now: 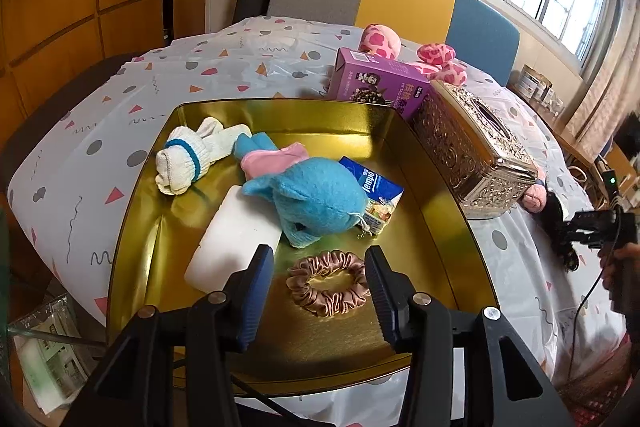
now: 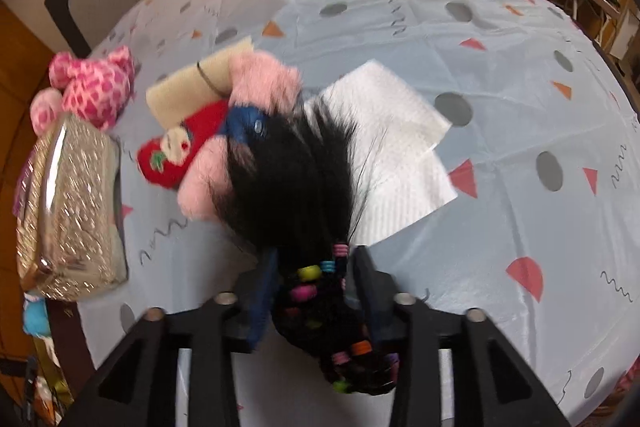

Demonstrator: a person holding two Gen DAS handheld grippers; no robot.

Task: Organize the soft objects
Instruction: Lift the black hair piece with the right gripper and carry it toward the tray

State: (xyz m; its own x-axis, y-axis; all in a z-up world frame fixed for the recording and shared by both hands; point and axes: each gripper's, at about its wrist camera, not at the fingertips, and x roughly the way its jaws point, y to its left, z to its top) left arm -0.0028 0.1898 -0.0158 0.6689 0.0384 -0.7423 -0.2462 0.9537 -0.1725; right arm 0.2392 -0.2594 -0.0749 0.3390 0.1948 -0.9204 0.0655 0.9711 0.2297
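Sorting is midway, by my judgement: the shallow gold metal tray [image 1: 436, 195] already holds a rolled white sock with a blue band [image 1: 180, 163] near its far left corner, a blue and pink felt toy [image 1: 316, 195] in the middle, a white foam block [image 1: 236, 243], a blue tissue packet [image 1: 376, 187] and a tan satin scrunchie [image 1: 328, 281] close to the near rim. The left gripper [image 1: 320, 267] hovers over that scrunchie, its claw spread and holding nothing. The right gripper [image 2: 316, 279] is over the patterned tablecloth [image 2: 520, 107], with a black hairpiece strung with coloured beads [image 2: 320, 267] between its fingers; blur hides whether the pads press on it. Beyond it lie a pink plush doll in red [image 2: 208, 147] and a white paper napkin [image 2: 400, 155]. The next move probably calls for a firm pinch, then a carry leftward past the ornate silver tissue box [image 2: 68, 203], which stands between hairpiece and tray. The tray's near right corner offers open room.
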